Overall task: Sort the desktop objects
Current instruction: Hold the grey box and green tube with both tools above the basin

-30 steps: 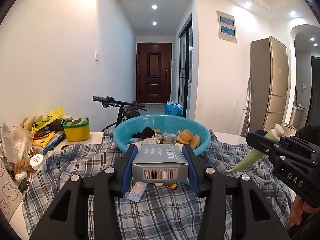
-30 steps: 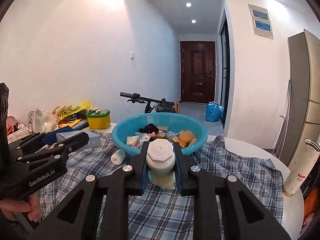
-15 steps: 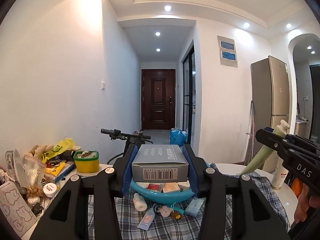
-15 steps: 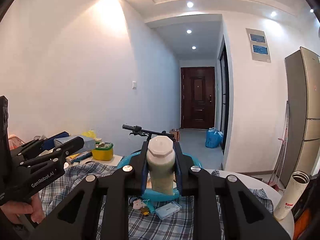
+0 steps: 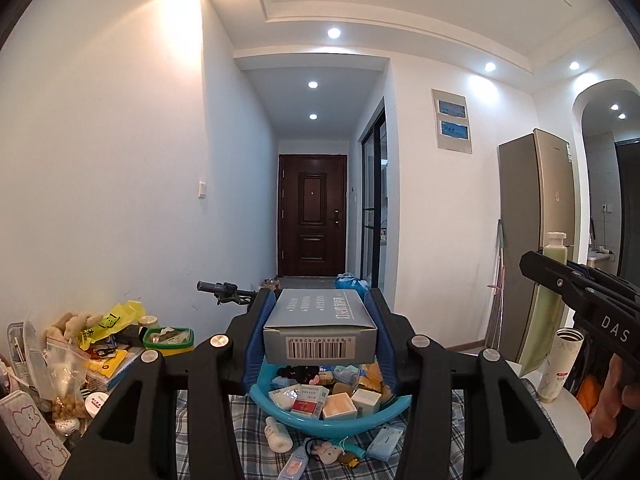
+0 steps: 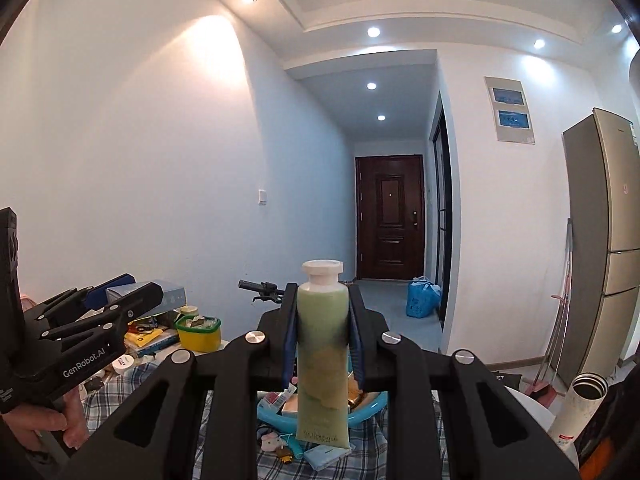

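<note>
My left gripper [image 5: 320,330] is shut on a grey box [image 5: 320,326] with a barcode and holds it high above the blue basin [image 5: 332,414]. My right gripper [image 6: 322,338] is shut on a green tube [image 6: 322,356] with a white cap, held upright above the same basin [image 6: 364,410]. The basin holds several small boxes and packets. The right gripper with the tube also shows in the left wrist view [image 5: 560,276]. The left gripper with the box shows in the right wrist view [image 6: 132,300].
A plaid cloth [image 5: 256,440] covers the table, with a small white bottle [image 5: 277,436], a packet [image 5: 385,444] and trinkets in front of the basin. A clutter pile with a yellow tub [image 6: 199,332] lies left. A thermos [image 6: 576,412] stands right. A bicycle handlebar [image 5: 218,290] is behind.
Both grippers have risen and tilted up with their loads. The basin has dropped low in both views, and the tube now stands upright.
</note>
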